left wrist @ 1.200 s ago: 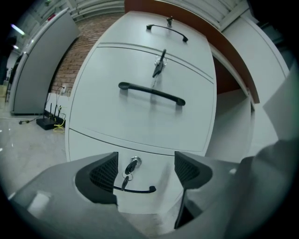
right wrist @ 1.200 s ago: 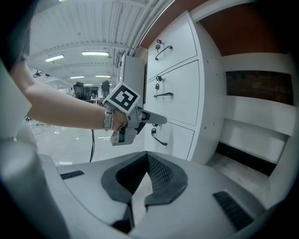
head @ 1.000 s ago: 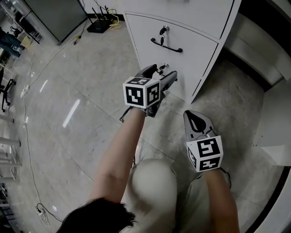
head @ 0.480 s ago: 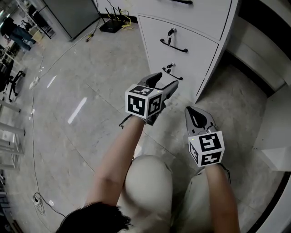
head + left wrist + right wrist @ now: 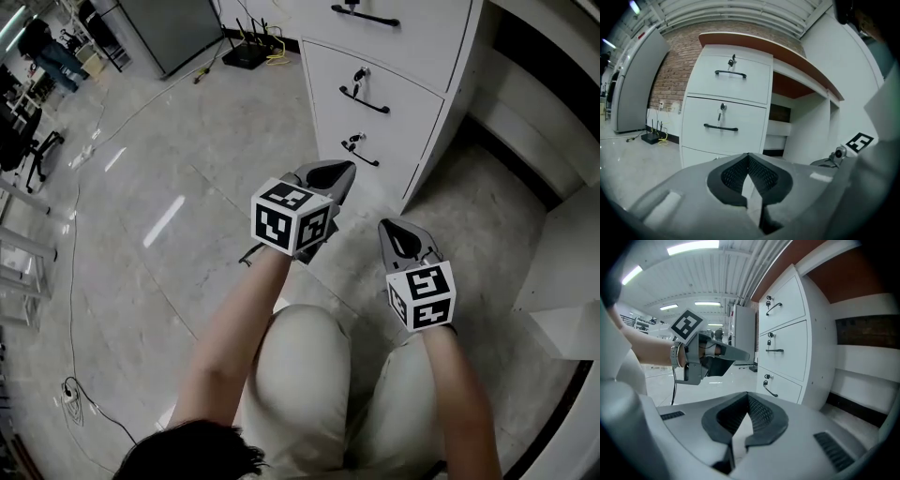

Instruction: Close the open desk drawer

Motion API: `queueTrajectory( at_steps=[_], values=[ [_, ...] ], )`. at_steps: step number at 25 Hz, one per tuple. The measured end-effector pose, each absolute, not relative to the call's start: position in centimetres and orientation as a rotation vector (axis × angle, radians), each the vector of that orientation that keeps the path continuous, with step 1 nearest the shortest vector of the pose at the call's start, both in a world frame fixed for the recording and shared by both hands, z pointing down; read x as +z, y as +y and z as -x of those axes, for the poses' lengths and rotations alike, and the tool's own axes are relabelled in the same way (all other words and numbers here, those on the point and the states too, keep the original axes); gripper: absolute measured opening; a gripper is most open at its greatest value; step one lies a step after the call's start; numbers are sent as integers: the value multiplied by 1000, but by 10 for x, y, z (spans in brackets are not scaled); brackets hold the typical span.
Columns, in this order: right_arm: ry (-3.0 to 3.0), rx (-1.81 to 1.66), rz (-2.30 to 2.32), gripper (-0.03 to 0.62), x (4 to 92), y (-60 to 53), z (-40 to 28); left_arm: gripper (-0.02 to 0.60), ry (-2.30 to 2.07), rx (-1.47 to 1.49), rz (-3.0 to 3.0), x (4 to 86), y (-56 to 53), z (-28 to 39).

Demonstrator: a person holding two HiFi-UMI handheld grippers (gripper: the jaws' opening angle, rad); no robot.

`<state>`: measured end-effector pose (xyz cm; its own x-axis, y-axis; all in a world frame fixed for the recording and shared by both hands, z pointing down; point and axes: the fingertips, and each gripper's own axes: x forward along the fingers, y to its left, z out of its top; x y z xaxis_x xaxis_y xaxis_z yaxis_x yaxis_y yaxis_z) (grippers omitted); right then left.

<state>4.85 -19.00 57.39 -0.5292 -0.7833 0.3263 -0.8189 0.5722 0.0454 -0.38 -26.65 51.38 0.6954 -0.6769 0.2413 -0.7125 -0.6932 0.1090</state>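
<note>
Left gripper [image 5: 343,171] jaws just closed together, empty, right gripper [image 5: 388,232] jaws together, empty, near 3 drawers [image 5: 412,101]

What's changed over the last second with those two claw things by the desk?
The left gripper has pulled back, away from the bottom drawer, and its jaws have just been closing, with nothing between them. Nothing was taken hold of. The right gripper is shut and empty as before, about where it was, and the bottom drawer looks shut throughout.
</note>
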Motion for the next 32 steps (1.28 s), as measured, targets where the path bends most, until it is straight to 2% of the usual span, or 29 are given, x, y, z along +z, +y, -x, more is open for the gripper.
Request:
queueTrajectory(
  at_steps=[19, 32],
  values=[
    [-2610, -21, -1273, 11, 405, -178, -41, 8, -1170, 133, -2880, 375, -196, 11],
    [-2675, 21, -1261, 11, 327, -130, -48, 8, -1255, 271, -3009, 321, -137, 5]
  ],
)
